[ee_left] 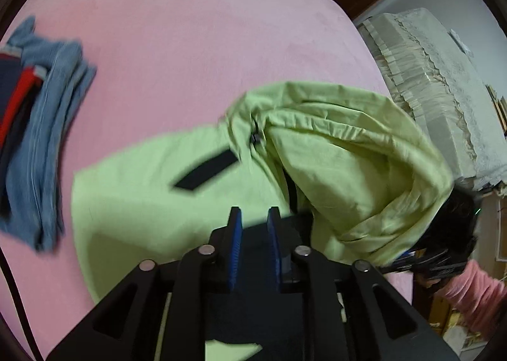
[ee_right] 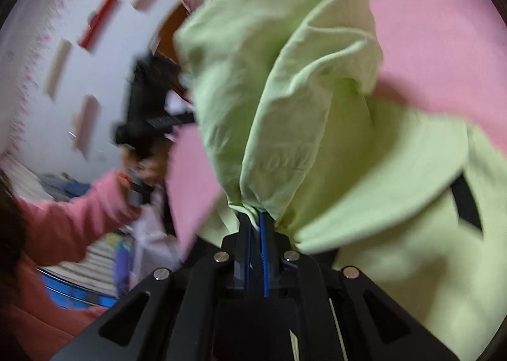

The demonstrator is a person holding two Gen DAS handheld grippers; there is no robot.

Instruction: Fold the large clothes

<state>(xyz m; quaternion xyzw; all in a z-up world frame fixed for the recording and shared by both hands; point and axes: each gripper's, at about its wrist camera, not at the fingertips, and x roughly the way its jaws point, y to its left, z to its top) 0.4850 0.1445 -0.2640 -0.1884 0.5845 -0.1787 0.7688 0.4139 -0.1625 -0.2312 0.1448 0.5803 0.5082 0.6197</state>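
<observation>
my left gripper (ee_left: 255, 213) has its two blue-padded fingers a little apart, and i see nothing between them; only the flat part of the light green cloth garment (ee_left: 152, 202) lies below the tips. my right gripper (ee_right: 255, 218) is pinched tight on a bunched edge of the same garment (ee_right: 285, 91), and the cloth rises from its fingers in a big loose fold. in the left wrist view this lifted fold hangs at the right, and the right gripper (ee_left: 408, 258) is half hidden under it, with a pink sleeve (ee_left: 475, 291) behind. in the right wrist view i see the left gripper's black body (ee_right: 149, 114) held by a hand (ee_right: 149, 167) in a pink sleeve, at the left of the fold; its fingers are hidden behind the cloth.

the garment has a black rectangular strip (ee_left: 206, 171) on the flat part and a small dark zipper pull (ee_left: 255, 137) near the fold. it lies on a pink soft bed cover (ee_left: 190, 44), at the near side of the bed. at the far left of the bed there is a pile of folded clothes, blue denim with something red and navy (ee_left: 38, 139), well apart from the green garment. beside the bed stands a piece of furniture under a cream lace cloth (ee_left: 443, 91).
</observation>
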